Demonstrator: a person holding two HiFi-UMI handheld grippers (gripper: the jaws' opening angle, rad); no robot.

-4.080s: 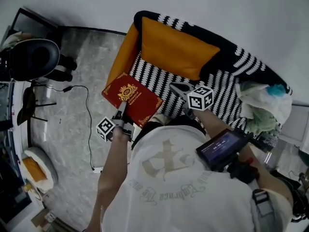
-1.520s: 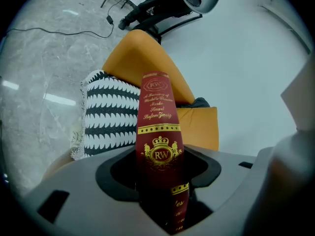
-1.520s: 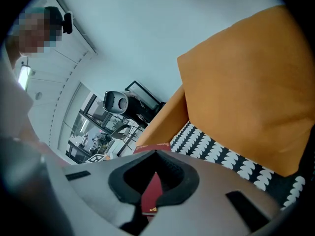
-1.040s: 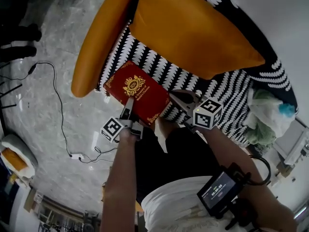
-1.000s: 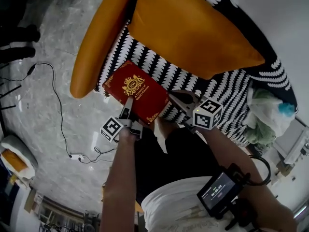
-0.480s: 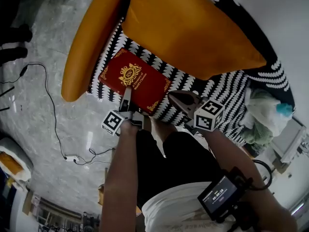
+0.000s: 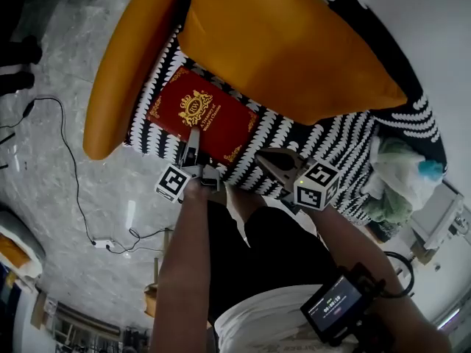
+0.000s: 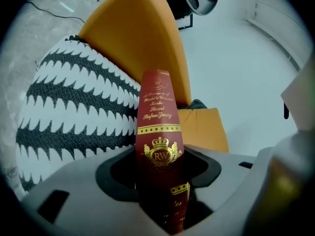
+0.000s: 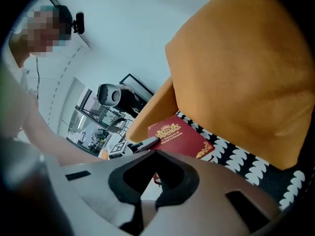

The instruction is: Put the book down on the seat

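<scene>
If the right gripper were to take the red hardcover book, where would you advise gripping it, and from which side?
Grip the red hardcover book by its near edge, beside the left gripper, coming from the front of the black-and-white striped seat, with fingers above and below the cover. It lies thin and nearly flat, and the orange cushion crowds its far edge.

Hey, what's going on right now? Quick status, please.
Left gripper shut on the book; right gripper shut, empty. Book low over the striped seat, not yet released. Cushion behind it, not in the way.
</scene>
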